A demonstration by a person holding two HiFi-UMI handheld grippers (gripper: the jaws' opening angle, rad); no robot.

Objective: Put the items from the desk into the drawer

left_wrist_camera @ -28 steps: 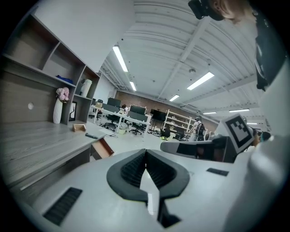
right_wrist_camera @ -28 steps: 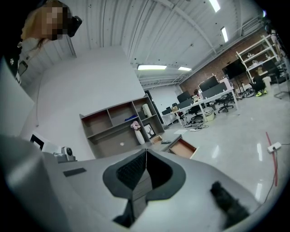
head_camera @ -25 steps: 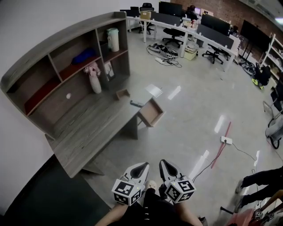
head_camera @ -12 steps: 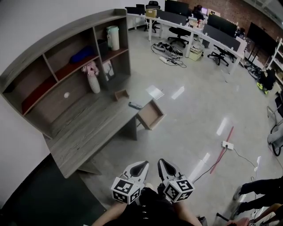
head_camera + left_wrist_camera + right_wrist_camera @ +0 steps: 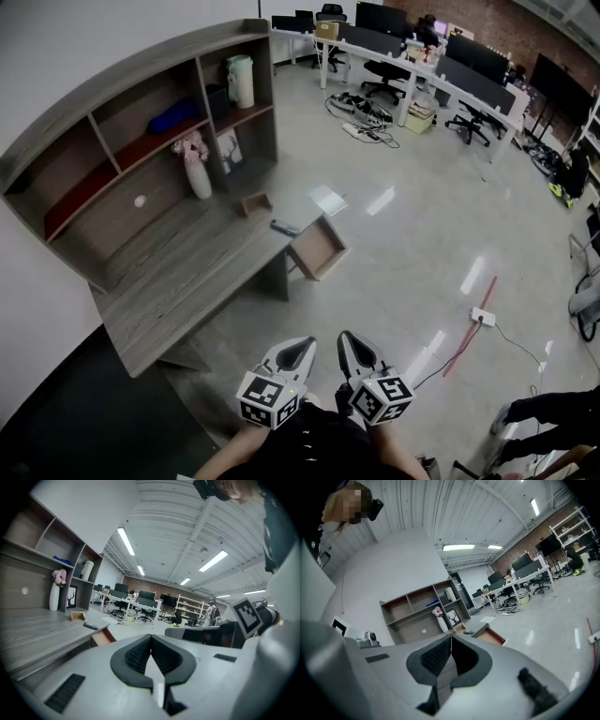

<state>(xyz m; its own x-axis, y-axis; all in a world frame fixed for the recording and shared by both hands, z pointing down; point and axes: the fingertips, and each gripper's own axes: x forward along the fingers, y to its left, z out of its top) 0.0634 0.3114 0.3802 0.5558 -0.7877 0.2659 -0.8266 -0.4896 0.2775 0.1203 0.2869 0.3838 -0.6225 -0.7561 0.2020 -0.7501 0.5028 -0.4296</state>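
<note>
Well short of the desk (image 5: 178,281), my left gripper (image 5: 298,352) and right gripper (image 5: 347,345) are both closed and empty.
They hang side by side. Ahead, a dark slim item (image 5: 284,227) and a small wooden box (image 5: 256,202) lie on the desktop near the open drawer (image 5: 317,248).

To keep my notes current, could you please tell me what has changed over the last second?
The view drifted slightly; nothing was taken or released. The left gripper and right gripper stay shut, empty, side by side, short of the desk. The box and remote remain on it; the drawer stays open.
</note>
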